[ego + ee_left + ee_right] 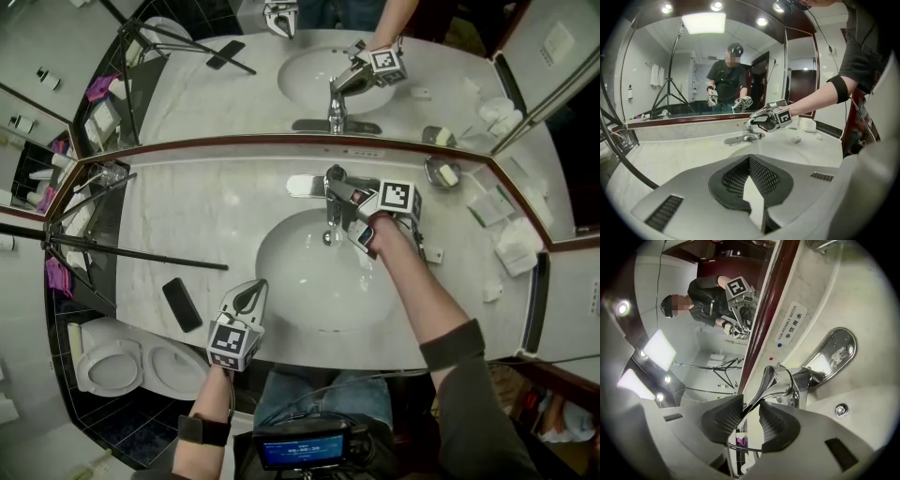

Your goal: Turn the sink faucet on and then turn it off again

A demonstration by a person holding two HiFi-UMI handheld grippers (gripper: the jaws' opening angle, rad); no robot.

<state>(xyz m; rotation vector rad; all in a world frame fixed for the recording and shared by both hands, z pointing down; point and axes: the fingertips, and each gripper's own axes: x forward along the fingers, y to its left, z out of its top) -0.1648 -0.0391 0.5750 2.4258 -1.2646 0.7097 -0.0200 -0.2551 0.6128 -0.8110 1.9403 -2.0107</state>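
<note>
my right gripper reaches across the sink basin to the faucet, which stands at the back of the marble counter under the mirror. its pads pinch the chrome faucet lever, whose thin end sits between them. my left gripper hangs over the counter's front edge, left of the basin, with its jaws pressed together on nothing, near a black phone
</note>
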